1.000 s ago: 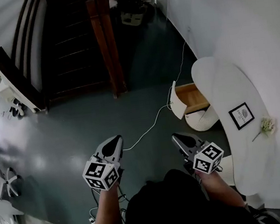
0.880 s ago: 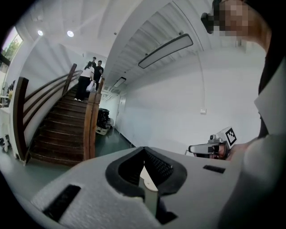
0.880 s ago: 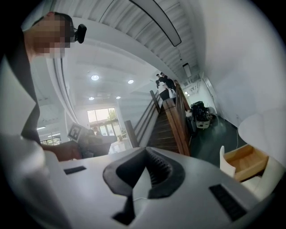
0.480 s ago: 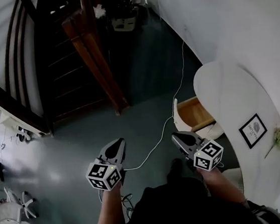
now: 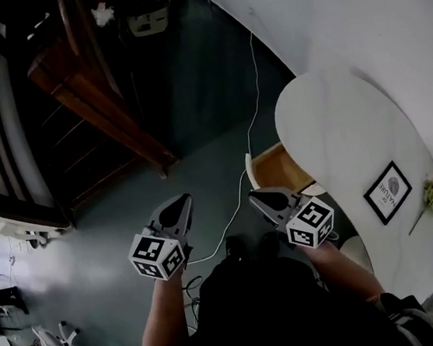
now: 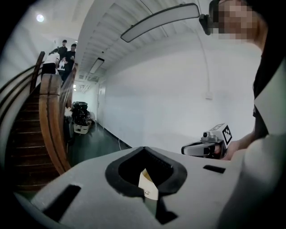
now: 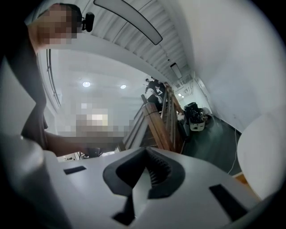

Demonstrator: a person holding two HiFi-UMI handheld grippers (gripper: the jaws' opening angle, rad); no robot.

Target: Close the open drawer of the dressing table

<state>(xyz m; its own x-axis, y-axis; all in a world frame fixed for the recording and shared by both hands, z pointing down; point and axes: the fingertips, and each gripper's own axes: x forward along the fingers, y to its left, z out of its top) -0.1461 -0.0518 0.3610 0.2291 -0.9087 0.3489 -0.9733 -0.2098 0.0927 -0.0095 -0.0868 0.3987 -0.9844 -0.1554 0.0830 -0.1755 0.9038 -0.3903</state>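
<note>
The white dressing table [image 5: 336, 126] stands at the right of the head view. Its drawer [image 5: 280, 170] is pulled out toward the left, showing a wooden inside behind a white front panel. My right gripper [image 5: 257, 197] is shut and holds nothing; its tip hovers just below and left of the drawer front, apart from it. My left gripper [image 5: 182, 203] is also shut and empty, over the floor further left. In the left gripper view the jaws [image 6: 145, 176] meet, and the right gripper [image 6: 202, 149] shows beyond them. The right gripper view shows shut jaws [image 7: 144, 156] and the table top [image 7: 263, 143].
A framed picture [image 5: 386, 192] and a flower sprig [image 5: 432, 195] lie on the table top. A white cable [image 5: 251, 101] runs over the dark floor past the drawer. A wooden staircase [image 5: 89, 90] rises at upper left. A black machine [image 5: 146, 12] stands at the back.
The view has swung, so the table and open drawer now lie closer to my right gripper. Both grippers stay shut, held side by side in front of the body.
</note>
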